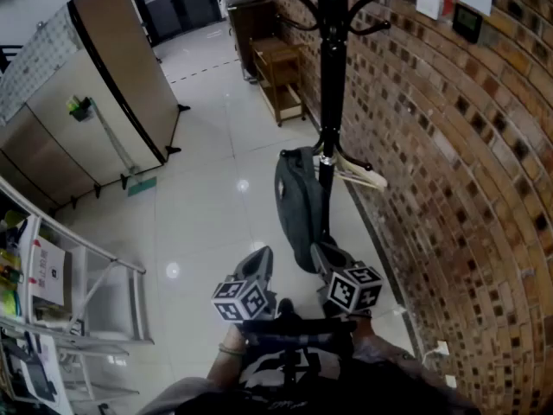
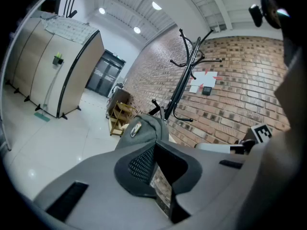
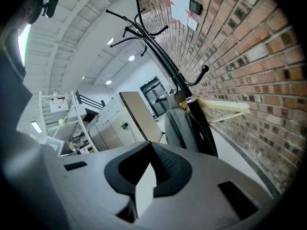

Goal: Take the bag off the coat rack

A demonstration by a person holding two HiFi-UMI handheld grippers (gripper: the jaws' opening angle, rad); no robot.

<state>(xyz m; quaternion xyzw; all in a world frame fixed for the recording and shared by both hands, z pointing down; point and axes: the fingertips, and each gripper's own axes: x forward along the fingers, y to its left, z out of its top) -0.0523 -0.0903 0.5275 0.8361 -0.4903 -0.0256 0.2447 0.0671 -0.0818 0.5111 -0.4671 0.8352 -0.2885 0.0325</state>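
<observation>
The grey bag [image 1: 298, 199] hangs low on the black coat rack [image 1: 331, 76], right up against the pole, w/ a wood hanger [image 1: 365, 176] just beside it on the brick wall [image 1: 467, 188] side. The left gripper [image 1: 260, 258] and right gripper [image 1: 323, 254] are both down near the bottom of the bag. Both have their jaws pressed together w/ nothing in them, so the job has not really begun, I think. To do it well: open one gripper wide first, bc closed jaws can't grab. Then go up to the top of the bag, where it sits on the hook. I can't see the loop or strap from here, so look for it before you pinch. Grab the top part tight, lift it straight up til it's clear of the hook, then pull it away from the pole. Use the other gripper to hold the bag's side so it doesn't swing. Watch the hanger; a bump may knock it down.
</observation>
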